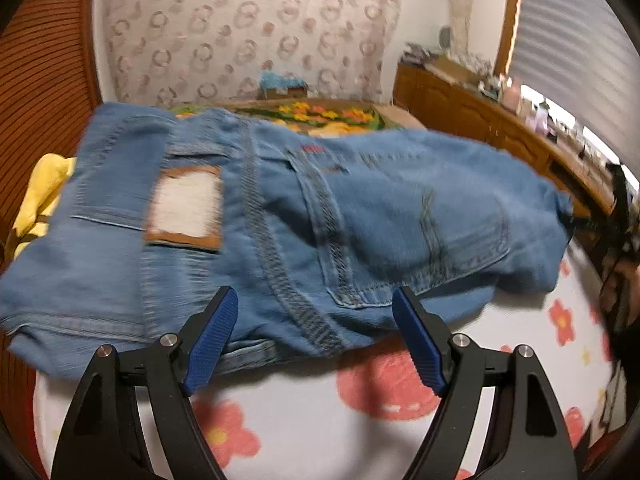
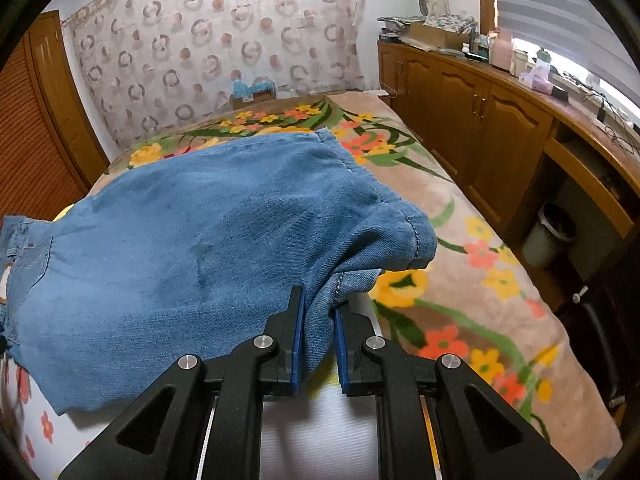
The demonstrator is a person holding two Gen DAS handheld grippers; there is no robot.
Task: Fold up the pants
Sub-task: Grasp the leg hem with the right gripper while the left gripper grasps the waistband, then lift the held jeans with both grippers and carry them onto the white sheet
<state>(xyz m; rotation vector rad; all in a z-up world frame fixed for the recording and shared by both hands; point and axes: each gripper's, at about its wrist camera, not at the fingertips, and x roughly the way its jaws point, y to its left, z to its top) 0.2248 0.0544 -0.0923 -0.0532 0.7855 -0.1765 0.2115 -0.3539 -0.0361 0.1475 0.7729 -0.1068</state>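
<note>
The jeans (image 1: pixel 320 216) lie folded on a bed, spread across a white flowered sheet (image 1: pixel 320 420) just ahead of both tools. In the left wrist view the waist end fills the middle: a back pocket (image 1: pixel 420 232) sits straight ahead of the left tool (image 1: pixel 316 312), and a brown-edged label patch (image 1: pixel 186 210) lies ahead and to its left. The left tool is released, its blue pads (image 1: pixel 212 344) spread wide with the near edge of the denim lying between and just beyond them; neither pad presses on the cloth. A yellow cloth (image 1: pixel 44 196) peeks out from under the jeans at the far left. The picture is somewhat blurred.

In the right wrist view the right tool (image 2: pixel 320 312) is clenched on the jeans (image 2: pixel 200 240), a bunched fold of the leg end pinched between its two blue pads (image 2: pixel 298 340). The hem (image 2: pixel 416 236) curls over just ahead and to the right of that tool. Beyond the denim and to the right stretches a beige flower-print blanket (image 2: pixel 460 280), and further right stands a row of wooden cabinets (image 2: pixel 480 128). A patterned curtain (image 2: pixel 220 40) hangs at the far end of the bed.
</note>
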